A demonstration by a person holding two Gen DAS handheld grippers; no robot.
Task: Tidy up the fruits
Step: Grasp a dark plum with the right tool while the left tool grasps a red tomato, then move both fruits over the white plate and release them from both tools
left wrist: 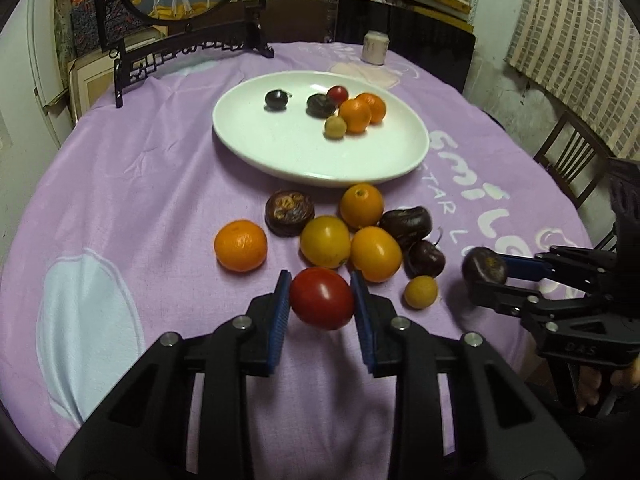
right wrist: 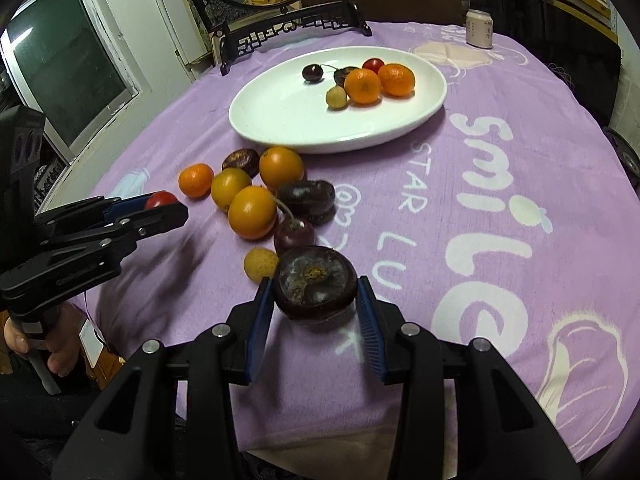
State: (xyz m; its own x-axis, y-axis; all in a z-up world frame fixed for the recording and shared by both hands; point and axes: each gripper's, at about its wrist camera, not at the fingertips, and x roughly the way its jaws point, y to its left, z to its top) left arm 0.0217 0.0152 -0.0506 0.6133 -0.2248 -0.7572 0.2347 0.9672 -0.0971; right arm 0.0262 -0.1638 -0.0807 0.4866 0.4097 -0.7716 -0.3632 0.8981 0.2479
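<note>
Left gripper [left wrist: 322, 298]: nearest the left wrist camera, its blue pads [left wrist: 280, 312] pressed on both sides of a red tomato [left wrist: 322, 298], carried low over the cloth.
Red tomato: smooth, glossy, deep red, rounded, with a small highlight on top; in the right wrist view it peeks out at the tip of the other tool [right wrist: 160, 200].
Right gripper [right wrist: 316, 306]: closed narrowly around a dark round fruit [right wrist: 315, 282], held near the table's front edge.
Dark round fruit: blackish purple, flattened, dull and dusty on top, with a tan dimple at its centre.
Loose fruits: on the purple tablecloth [left wrist: 140, 168] in front of the plate, a cluster of one mandarin [left wrist: 240, 245] set apart to the left, three orange-yellow fruits [left wrist: 325, 241] touching one another, two more dark flattened fruits, a cherry with stem [left wrist: 426, 258] and a small yellow round fruit [left wrist: 420, 292].
White plate [left wrist: 280, 152]: oval, beyond the cluster, holding two mandarins [left wrist: 355, 115] side by side, a small red fruit behind them, two dark fruits and a small pale yellow one.
Background: a pale can [left wrist: 375, 47] and a black ornamental stand [left wrist: 180, 12] at the far edge.
</note>
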